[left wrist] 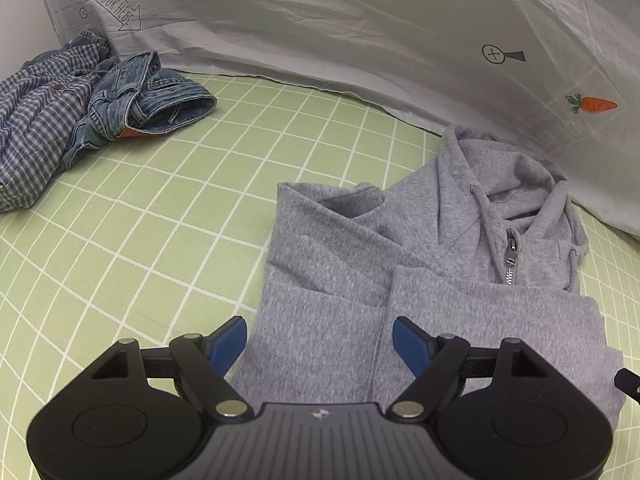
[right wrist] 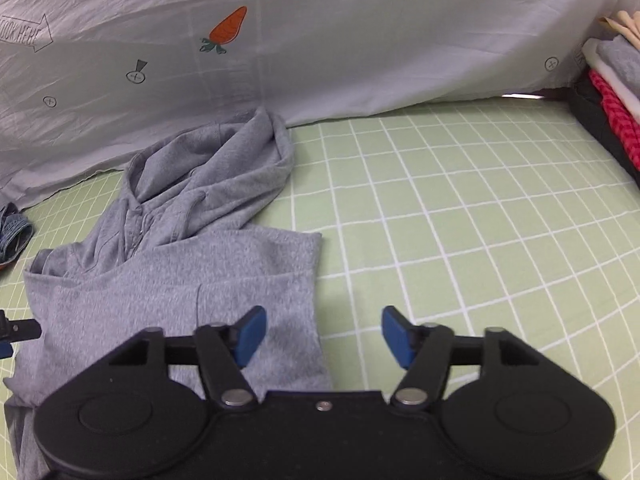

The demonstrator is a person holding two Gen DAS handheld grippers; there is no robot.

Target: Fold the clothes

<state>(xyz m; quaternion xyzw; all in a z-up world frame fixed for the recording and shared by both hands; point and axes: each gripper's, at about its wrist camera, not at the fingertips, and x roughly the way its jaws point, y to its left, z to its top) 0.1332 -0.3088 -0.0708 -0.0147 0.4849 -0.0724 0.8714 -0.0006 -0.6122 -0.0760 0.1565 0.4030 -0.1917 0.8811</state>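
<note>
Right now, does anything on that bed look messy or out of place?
Yes. The blue checked shirt and denim garment lie crumpled in a heap by the grey sheet, unfolded. The grey hoodie is part-folded, its hood still bunched up. Nothing looks torn or spilled.

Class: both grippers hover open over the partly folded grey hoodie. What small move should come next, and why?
Probably reach for the hood and fold it down onto the body: the grey hoodie has its sides folded in, the hood sticks out rumpled, and both jaws stand empty.
</note>
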